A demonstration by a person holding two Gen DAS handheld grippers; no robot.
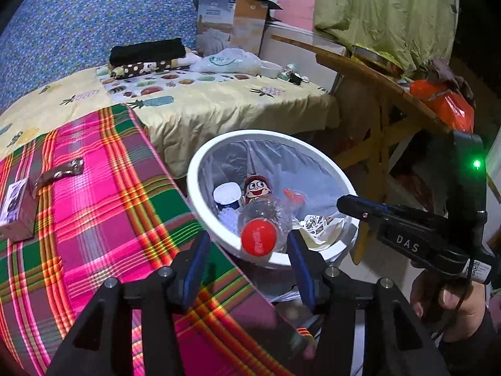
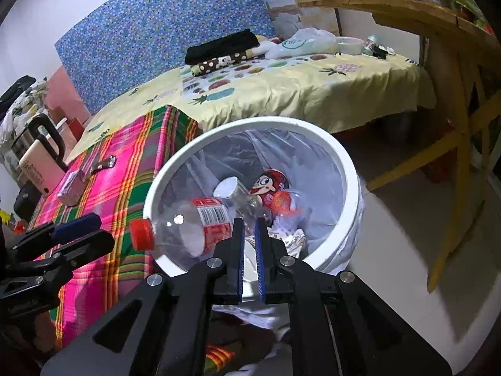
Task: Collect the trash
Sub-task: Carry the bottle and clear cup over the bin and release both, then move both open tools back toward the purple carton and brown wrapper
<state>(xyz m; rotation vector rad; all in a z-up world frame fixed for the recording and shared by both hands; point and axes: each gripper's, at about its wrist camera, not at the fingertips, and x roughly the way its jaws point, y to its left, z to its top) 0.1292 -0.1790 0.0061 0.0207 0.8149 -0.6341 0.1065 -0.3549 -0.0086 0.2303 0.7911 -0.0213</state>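
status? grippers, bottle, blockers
Left gripper open, clear plastic bottle between its fingers, pads off it. Right gripper nearly shut, empty. Bottle over white bin rim, cap outward. Nothing blocking.

White bin (image 1: 200,169); clear bottle (image 2: 188,228), red cap (image 1: 259,237); pink-green plaid cloth (image 1: 103,206); yellow pineapple-print bedsheet (image 1: 200,106).

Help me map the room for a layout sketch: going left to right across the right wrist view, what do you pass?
Left gripper → plaid cloth → plastic bottle → white bin → wooden table.
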